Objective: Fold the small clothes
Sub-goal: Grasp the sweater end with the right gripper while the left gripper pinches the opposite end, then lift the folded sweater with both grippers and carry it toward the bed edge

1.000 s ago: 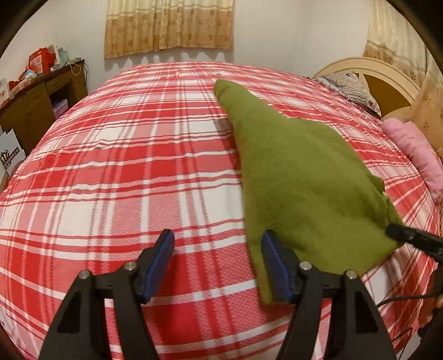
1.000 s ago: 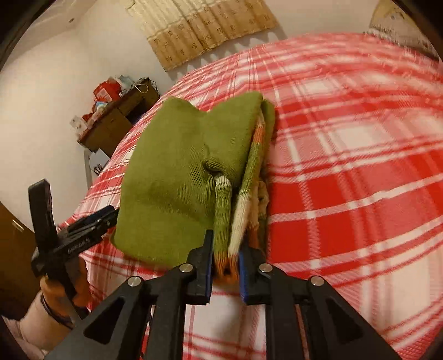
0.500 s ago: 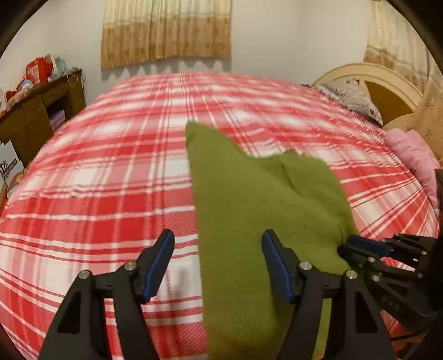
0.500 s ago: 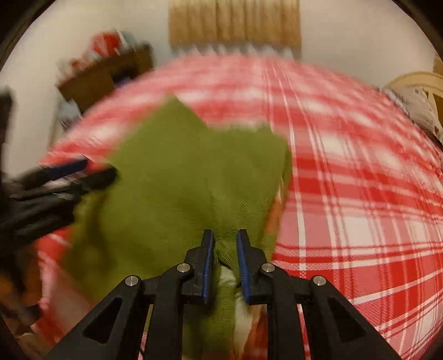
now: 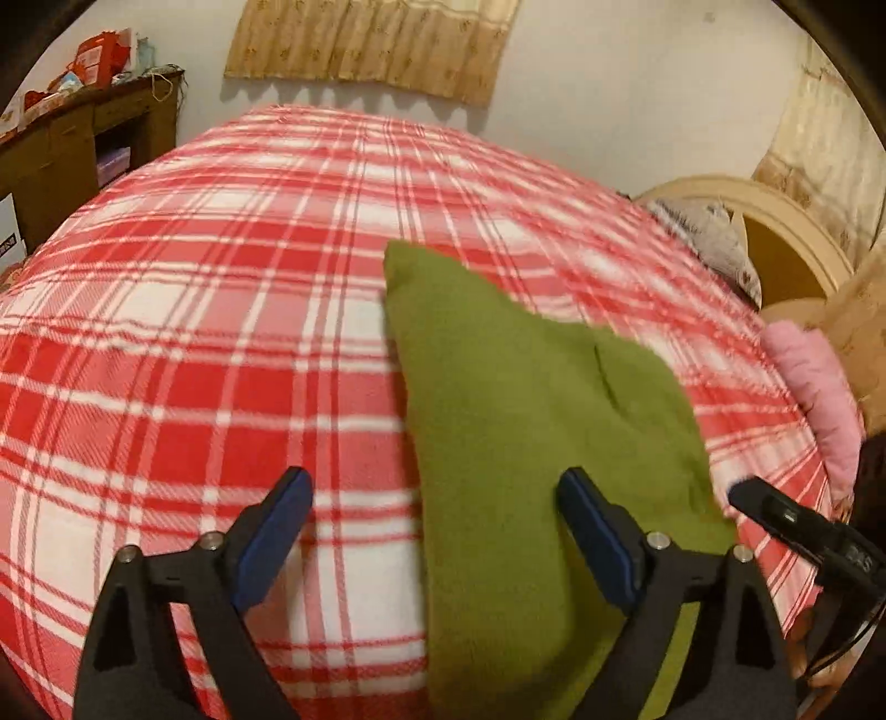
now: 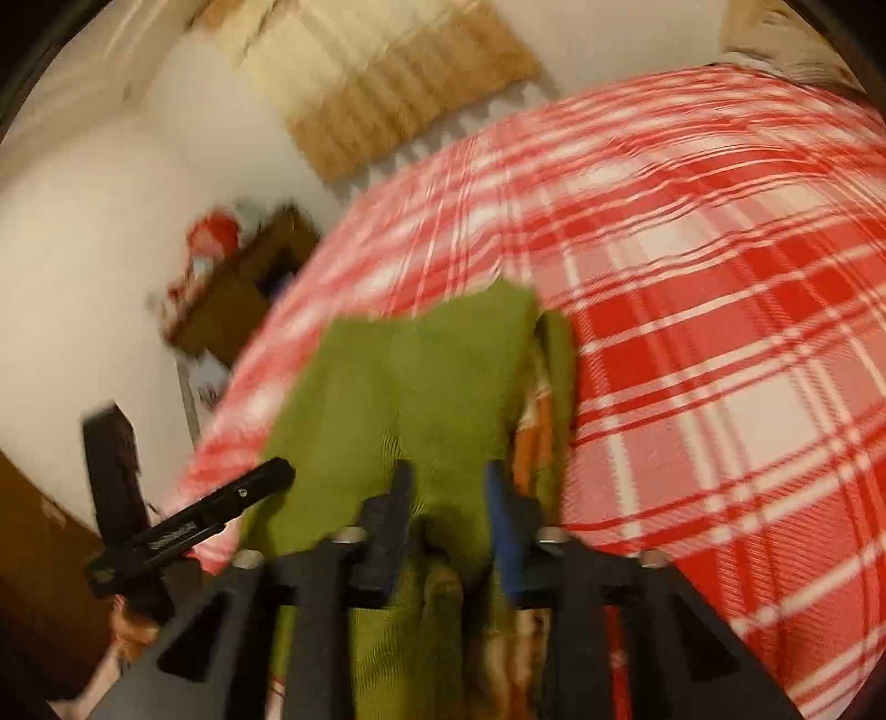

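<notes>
the bed (image 5: 166, 343) fills most of both views under a red and white plaid cover. on it lies the green garment (image 5: 515, 421), folded into a long shape that tapers to a corner toward the far side of the bed; its near end runs down to the lower edge of the left wrist view. in the right wrist view, orange and cream striped trim shows along the garment's right edge. a brown cabinet (image 5: 83, 144) stands at the far left by the wall, a curtain (image 5: 376, 44) hangs above the bed's far end, and a pink cloth (image 5: 814, 387) lies near the headboard on the right.

your left hand-held gripper (image 5: 434, 531) has just been opening and its jaws stand wide apart; the garment's left edge lies between them, and neither pad presses on it.

your right hand-held gripper (image 6: 448, 509) has just been opening too. its jaws stand partly apart over the garment's near end, with green fabric between them and no pad clamping it. this view is blurred.
</notes>
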The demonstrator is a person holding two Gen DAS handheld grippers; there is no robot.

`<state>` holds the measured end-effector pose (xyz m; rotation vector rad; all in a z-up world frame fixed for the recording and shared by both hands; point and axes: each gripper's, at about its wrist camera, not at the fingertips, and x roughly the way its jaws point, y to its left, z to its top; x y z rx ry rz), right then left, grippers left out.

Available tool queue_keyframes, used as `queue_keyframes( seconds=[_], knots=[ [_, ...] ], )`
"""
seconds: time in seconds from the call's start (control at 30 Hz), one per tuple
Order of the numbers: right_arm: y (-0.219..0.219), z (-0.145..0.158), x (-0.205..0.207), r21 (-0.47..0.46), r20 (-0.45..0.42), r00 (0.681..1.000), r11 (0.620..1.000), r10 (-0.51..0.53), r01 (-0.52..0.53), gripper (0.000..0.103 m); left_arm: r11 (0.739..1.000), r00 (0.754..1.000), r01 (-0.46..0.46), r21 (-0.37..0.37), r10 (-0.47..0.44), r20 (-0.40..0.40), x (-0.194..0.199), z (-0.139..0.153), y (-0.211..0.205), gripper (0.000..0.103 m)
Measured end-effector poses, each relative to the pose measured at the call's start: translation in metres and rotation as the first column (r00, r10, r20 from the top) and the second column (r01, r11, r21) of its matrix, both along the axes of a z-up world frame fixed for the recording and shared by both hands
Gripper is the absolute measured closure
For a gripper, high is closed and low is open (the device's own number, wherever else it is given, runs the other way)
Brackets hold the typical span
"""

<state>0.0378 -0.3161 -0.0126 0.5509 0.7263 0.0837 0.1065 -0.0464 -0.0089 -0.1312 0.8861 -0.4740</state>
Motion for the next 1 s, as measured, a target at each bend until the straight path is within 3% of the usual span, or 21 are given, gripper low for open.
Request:
queue_keyframes(
  seconds=[0.03,0.17,0.27,0.33,0.4,0.47,0.53,0.6,0.63,0.7,0.87,1.0],
  knots=[
    [-0.004,0.002,-0.003,-0.012,0.016,1.000,1.000,-0.023,0.023,0.033,1.000,1.000,0.003,-0.012,-0.003,-0.012,0.003,-0.002,-0.002,0.011],
    [0.001,-0.009,0.016,-0.054,-0.037,0.999,0.998,0.017,-0.019,0.033,0.998,0.990,0.050,-0.031,-0.054,-0.131,0.018,-0.029,-0.023,0.013],
    [0.002,-0.037,0.044,-0.018,-0.122,0.990,0.998,0.064,-0.067,0.031,0.998,0.994,0.070,-0.001,-0.070,-0.081,0.014,-0.029,-0.030,0.013],
    [0.005,-0.042,0.047,-0.028,-0.065,0.996,0.997,0.064,-0.066,0.025,0.996,0.993,0.084,-0.002,-0.084,-0.078,0.014,-0.028,-0.032,0.015],
    [0.008,-0.042,0.051,-0.046,-0.062,0.996,0.997,0.066,-0.069,0.024,0.995,0.992,0.101,-0.010,-0.101,-0.078,0.015,-0.027,-0.032,0.019],
    [0.011,-0.043,0.053,-0.057,-0.067,0.995,0.996,0.068,-0.072,0.024,0.994,0.991,0.111,-0.022,-0.112,-0.075,0.015,-0.027,-0.034,0.030],
    [0.016,-0.041,0.054,-0.081,-0.073,0.994,0.993,0.079,-0.085,0.031,0.990,0.989,0.131,-0.050,-0.134,-0.069,0.012,-0.025,-0.038,0.043],
    [0.018,-0.040,0.055,-0.093,-0.073,0.994,0.991,0.087,-0.094,0.040,0.992,0.991,0.125,-0.024,-0.126,-0.047,0.011,-0.024,-0.042,0.043],
    [0.018,-0.039,0.054,-0.095,-0.073,0.993,0.991,0.089,-0.096,0.051,0.992,0.991,0.125,-0.018,-0.125,-0.042,0.011,-0.024,-0.041,0.044],
    [0.022,-0.037,0.054,-0.100,-0.066,0.993,0.989,0.098,-0.104,0.053,0.993,0.992,0.117,-0.020,-0.117,-0.042,0.011,-0.023,-0.041,0.046],
    [0.032,-0.031,0.046,-0.149,-0.049,0.996,0.986,0.074,-0.080,0.065,0.993,0.994,0.113,0.027,-0.113,-0.001,0.004,-0.013,-0.044,0.064],
    [0.044,-0.015,0.035,-0.190,-0.026,0.997,0.979,0.070,-0.074,0.069,0.993,0.994,0.105,0.060,-0.106,0.024,-0.005,-0.001,-0.039,0.066]
  ],
)
